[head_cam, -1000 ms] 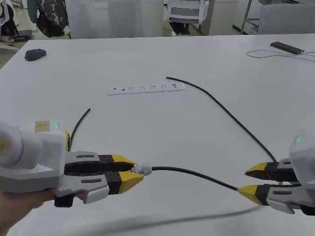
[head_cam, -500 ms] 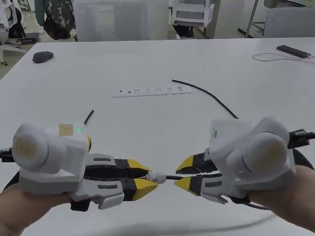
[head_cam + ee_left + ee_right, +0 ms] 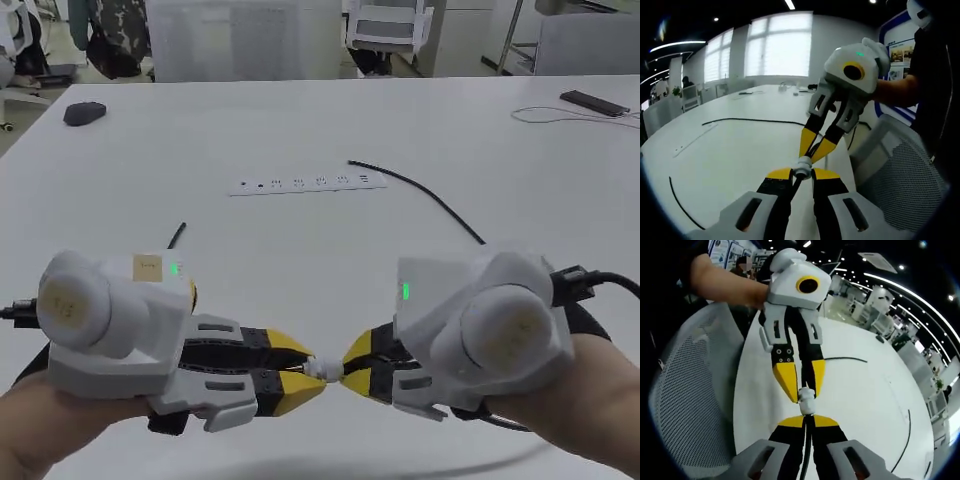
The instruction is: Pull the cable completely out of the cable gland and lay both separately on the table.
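A small white cable gland [image 3: 322,370] hangs above the table's near edge, with a black cable [image 3: 432,197] threaded through it. My left gripper [image 3: 312,374] is shut on the gland [image 3: 802,166]. My right gripper [image 3: 352,366] faces it tip to tip, shut on the cable [image 3: 807,442] right behind the gland [image 3: 806,399]. The cable runs back between the right jaws and curves away over the table. Its other end [image 3: 178,235] lies at the left. The right gripper [image 3: 813,146] comes down from above in the left gripper view. The left gripper [image 3: 802,382] does the same in the right gripper view.
A white power strip [image 3: 303,183] lies mid-table. A dark mouse [image 3: 82,113] sits far left, and a phone [image 3: 597,100] with a thin white wire far right. Office chairs stand beyond the far edge. A grey mesh chair [image 3: 900,185] is close behind the near edge.
My right gripper has come left along the cable, from about a forearm's length away to right against the gland. The left gripper has kept hold of the gland.
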`<state>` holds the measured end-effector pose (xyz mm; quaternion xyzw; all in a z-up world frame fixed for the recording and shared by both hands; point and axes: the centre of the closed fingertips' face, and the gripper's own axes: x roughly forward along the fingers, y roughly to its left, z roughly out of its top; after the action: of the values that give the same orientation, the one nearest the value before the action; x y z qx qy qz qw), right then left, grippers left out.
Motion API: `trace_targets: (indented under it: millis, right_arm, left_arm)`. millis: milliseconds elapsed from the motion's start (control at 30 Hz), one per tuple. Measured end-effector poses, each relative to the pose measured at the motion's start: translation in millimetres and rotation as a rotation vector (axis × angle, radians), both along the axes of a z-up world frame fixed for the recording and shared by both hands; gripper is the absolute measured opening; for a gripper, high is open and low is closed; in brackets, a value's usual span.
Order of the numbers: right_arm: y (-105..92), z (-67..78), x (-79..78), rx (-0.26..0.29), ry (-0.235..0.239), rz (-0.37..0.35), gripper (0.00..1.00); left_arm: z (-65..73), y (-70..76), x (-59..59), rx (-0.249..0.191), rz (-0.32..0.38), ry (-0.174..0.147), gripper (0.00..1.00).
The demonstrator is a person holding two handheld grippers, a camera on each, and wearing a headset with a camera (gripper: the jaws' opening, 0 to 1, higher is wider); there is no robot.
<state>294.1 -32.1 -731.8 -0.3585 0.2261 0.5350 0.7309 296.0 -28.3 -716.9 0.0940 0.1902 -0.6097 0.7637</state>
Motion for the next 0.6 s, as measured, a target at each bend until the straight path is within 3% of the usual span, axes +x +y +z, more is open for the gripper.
trace_targets:
  millis: [100, 233, 333, 467, 600]
  right_arm:
    - [-1.4, 1.0, 1.4, 0.025, 0.021, -0.036, 0.00]
    - [-6.5, 6.3, 6.8, 0.100, 0.062, -0.145, 0.00]
    - [-21.0, 3.3, 10.6, 0.079, 0.051, -0.193, 0.00]
    - [-51.3, 0.8, 12.4, 0.097, 0.048, -0.286, 0.00]
    - [-93.8, -8.1, 16.4, 0.105, 0.062, -0.444, 0.00]
  left_arm:
    - [-0.4, -0.1, -0.1, 0.002, 0.000, -0.005, 0.15]
    - [3.6, -1.5, 3.0, -0.009, 0.009, -0.029, 0.15]
    - [4.8, 0.8, 6.3, -0.012, 0.028, -0.034, 0.15]
    - [8.4, 7.5, 9.2, -0.024, 0.044, -0.040, 0.15]
    - [8.7, 15.0, 13.5, -0.018, 0.067, -0.052, 0.15]
